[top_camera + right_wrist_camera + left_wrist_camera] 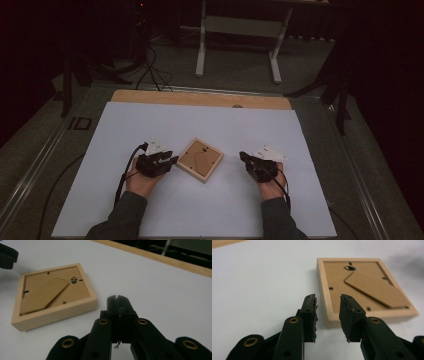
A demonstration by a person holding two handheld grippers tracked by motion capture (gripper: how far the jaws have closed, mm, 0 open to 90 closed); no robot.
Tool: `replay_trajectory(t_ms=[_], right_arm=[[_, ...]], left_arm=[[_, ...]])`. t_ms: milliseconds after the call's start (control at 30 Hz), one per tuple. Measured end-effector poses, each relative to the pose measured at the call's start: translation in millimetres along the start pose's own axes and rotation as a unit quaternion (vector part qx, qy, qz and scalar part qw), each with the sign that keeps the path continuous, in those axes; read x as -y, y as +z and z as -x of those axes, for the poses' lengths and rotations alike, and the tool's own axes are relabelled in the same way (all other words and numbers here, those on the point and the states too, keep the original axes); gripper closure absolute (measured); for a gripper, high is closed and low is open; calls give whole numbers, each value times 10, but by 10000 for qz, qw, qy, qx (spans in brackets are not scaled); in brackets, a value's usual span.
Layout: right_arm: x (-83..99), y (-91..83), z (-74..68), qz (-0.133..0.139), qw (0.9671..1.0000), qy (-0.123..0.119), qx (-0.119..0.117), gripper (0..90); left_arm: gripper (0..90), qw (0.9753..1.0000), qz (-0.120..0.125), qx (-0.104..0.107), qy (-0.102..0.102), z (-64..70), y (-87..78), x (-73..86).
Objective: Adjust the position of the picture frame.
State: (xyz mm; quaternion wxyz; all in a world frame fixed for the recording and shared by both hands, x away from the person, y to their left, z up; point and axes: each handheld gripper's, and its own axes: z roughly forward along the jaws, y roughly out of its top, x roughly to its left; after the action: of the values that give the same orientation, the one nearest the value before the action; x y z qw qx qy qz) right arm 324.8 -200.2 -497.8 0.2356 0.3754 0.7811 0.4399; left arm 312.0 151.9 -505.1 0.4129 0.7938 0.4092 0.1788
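Observation:
A small wooden picture frame lies face down on the white table top, its brown backing board, stand flap and hanger ring facing up. My left gripper sits just left of the frame, jaws open with a gap and nothing between them. In the left gripper view the frame lies just beyond the fingertips, its near corner opposite the gap. My right gripper rests right of the frame, apart from it, jaws shut and empty. The right gripper view has the frame at the left, ahead of the shut gripper.
The white sheet covers a wooden table whose bare edge runs along the back. Beyond it stand a white table frame and dark stands with cables on the floor. A metal rail runs along the left.

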Motion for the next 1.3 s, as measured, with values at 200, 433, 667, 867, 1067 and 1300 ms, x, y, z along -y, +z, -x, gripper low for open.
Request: replay_trajectory(t_ms=[200, 433, 667, 867, 1067, 1300], right_arm=[[-103, 249, -91, -172, 9998, -65, -99, 891], [-191, 439, -110, -286, 9995, -19, -149, 894], [-190, 610, -105, -508, 9986, 1, -166, 895], [-165, 687, -73, -593, 9980, 107, -176, 896], [-161, 719, -79, -642, 9977, 63, -212, 897], [-164, 739, -69, -728, 9972, 20, -191, 898]], left_arm=[[648, 9999, 2, -149, -73, 37, -52, 89], [699, 9999, -129, -58, 35, 98, -10, 147], [757, 9991, -356, -79, 200, 174, 71, 163], [820, 9985, -479, -43, 257, 205, 114, 169], [892, 9978, -621, -48, 230, 215, 205, 173], [896, 9964, -744, -216, 346, 248, 253, 164]])
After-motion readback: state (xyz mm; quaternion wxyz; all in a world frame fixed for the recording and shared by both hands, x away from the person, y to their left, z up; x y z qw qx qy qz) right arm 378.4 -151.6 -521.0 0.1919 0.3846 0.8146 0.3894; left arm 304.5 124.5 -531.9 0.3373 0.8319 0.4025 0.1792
